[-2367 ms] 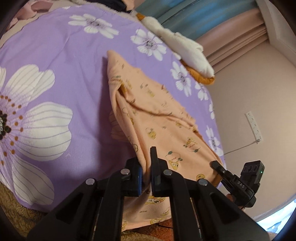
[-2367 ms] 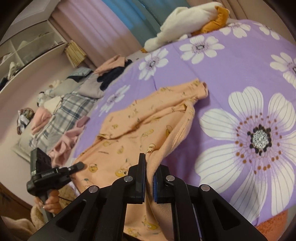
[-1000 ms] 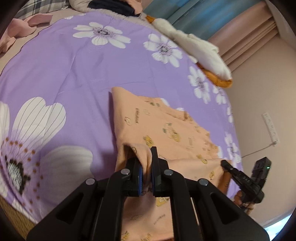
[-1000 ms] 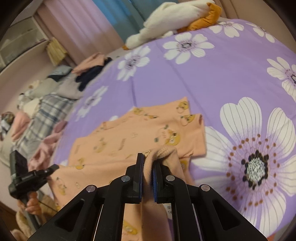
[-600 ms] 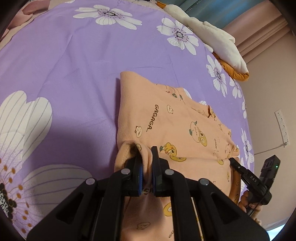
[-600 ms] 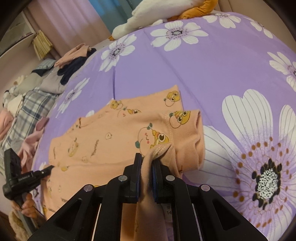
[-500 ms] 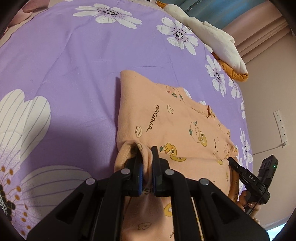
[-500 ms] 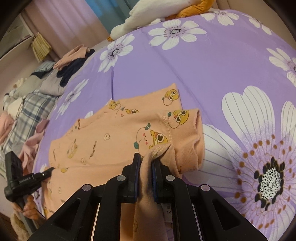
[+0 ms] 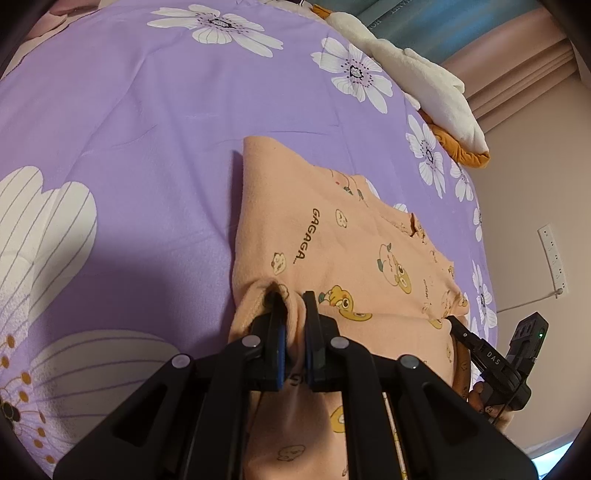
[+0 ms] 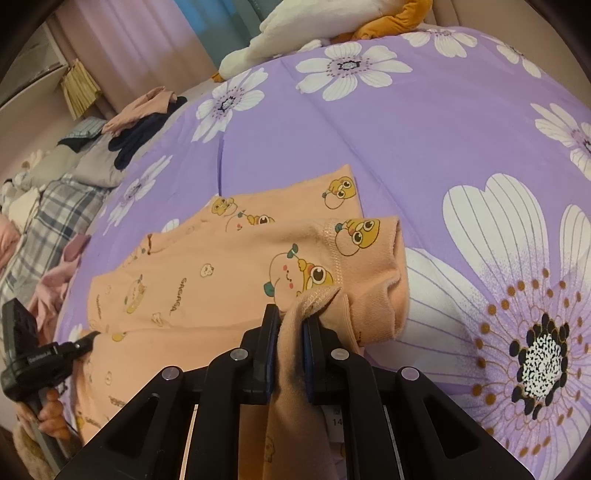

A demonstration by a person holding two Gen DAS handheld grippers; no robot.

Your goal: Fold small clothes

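A: What could go wrong from here?

B: Both claws pinch bunched hem of the peach garment (image 9: 343,236). The left claw (image 9: 293,325) and the right claw (image 10: 287,332) each grip a thick wad, so letting go unevenly would likely skew the fold or leave a lump at the near edge.

A: Where does the garment lie?

B: Spread on the purple flowered bedspread (image 9: 122,122), its printed part running from 6 toward 12 o'clock ahead of each claw.

A: And the room?

B: A white and orange plush (image 10: 332,22) at 12, piled clothes (image 10: 122,129) at 10, curtains beyond. The slippery-looking cover may let the cloth slide.
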